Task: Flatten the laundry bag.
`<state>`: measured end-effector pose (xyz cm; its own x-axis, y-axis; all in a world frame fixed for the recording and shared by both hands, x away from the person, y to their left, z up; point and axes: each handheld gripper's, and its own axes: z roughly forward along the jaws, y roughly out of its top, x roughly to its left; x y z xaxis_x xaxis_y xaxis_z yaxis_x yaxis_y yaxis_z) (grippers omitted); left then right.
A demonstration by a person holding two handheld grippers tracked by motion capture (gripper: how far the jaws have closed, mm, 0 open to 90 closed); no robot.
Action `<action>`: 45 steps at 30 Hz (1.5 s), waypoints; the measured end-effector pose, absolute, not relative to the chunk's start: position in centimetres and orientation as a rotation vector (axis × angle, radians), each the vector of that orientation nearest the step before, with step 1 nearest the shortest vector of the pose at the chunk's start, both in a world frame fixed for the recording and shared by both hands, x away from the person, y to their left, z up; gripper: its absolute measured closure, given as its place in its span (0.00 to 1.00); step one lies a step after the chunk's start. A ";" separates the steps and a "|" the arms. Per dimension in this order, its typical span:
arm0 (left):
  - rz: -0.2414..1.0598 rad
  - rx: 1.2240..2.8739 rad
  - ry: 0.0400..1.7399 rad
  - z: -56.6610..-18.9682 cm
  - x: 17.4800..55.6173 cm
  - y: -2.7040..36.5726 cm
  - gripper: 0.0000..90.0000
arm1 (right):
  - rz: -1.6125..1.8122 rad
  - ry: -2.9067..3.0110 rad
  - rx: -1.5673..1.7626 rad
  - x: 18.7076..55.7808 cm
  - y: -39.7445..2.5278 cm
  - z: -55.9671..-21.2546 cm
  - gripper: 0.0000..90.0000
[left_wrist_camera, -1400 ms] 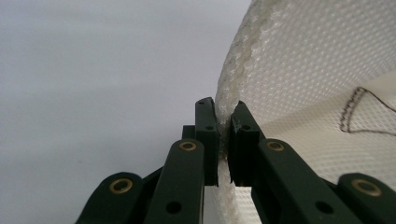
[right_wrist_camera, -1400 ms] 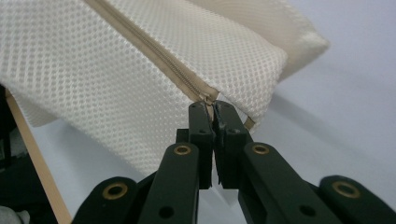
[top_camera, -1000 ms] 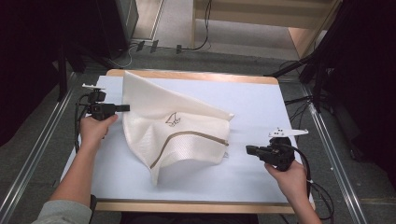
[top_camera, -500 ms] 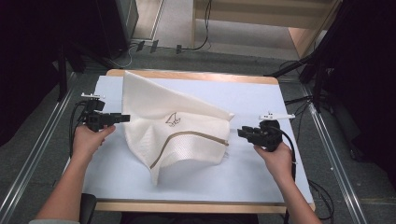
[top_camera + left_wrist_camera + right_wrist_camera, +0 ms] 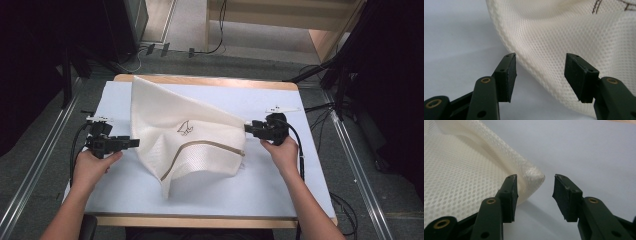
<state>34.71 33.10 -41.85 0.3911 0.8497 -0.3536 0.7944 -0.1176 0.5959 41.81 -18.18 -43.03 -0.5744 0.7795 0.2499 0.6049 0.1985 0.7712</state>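
A cream mesh bag (image 5: 187, 135) with a tan zipper line and a small dark logo lies crumpled on the pale blue table top (image 5: 280, 170). My left gripper (image 5: 134, 143) is open at the bag's left edge; in the left gripper view the rounded mesh edge (image 5: 534, 67) lies between its jaws, untouched. My right gripper (image 5: 247, 128) is open at the bag's right corner. In the right gripper view that corner (image 5: 532, 178) sits between the jaws, close to the left pad (image 5: 510, 195).
The table has a wooden rim (image 5: 210, 80) at its far edge. Metal rails (image 5: 357, 165) run along both sides on the floor. Cables (image 5: 210, 50) lie on the floor beyond the table, and dark equipment stands to either side.
My right gripper has moved up and left from the table's front right to the bag's right corner. My left gripper has drawn nearer, sliding down along the bag's left edge.
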 end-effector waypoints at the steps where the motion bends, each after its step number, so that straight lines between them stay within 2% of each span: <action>1: 0.097 1.928 1.415 -42.0 34.4 33.1 0.49 | 1.315 2.273 1.338 42.1 -18.0 -43.1 0.61; 5: 0.062 1.913 1.432 -42.4 33.5 33.0 0.49 | 1.326 2.285 1.343 43.1 -17.5 -43.6 0.60; 10: -0.049 1.891 1.464 -43.3 33.2 32.4 0.50 | 1.323 2.294 1.377 43.8 -17.2 -44.6 0.61; 12: -0.057 1.898 1.469 -43.5 33.3 32.1 0.53 | 1.307 2.308 1.377 44.0 -17.0 -44.9 0.63; 14: -0.090 1.895 1.466 -43.8 33.6 31.9 0.61 | 1.286 2.325 1.371 44.2 -16.7 -44.9 0.72; 16: -0.104 1.884 1.474 -44.0 33.7 31.6 0.71 | 1.261 2.339 1.357 44.3 -16.4 -44.8 0.85; 19: -0.119 1.928 1.460 -44.3 34.0 31.3 0.89 | 1.276 2.355 1.385 44.4 -16.5 -44.4 0.89; 21: -0.126 1.940 1.458 -44.4 34.3 31.1 0.95 | 1.282 2.358 1.394 44.4 -16.8 -43.8 0.90; 35: -0.014 1.958 1.452 -43.2 37.1 33.0 0.99 | 1.269 2.290 1.374 43.7 -20.4 -40.2 0.90; 45: 0.075 1.977 1.491 -43.7 40.8 34.0 0.98 | 1.182 2.281 1.443 48.5 -19.8 -40.1 0.89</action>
<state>40.78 33.97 -43.69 0.3507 0.8773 -0.3276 0.8398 -0.1399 0.5246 48.54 -19.84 -40.15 -0.5060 0.8289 0.2386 0.6729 0.2063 0.7104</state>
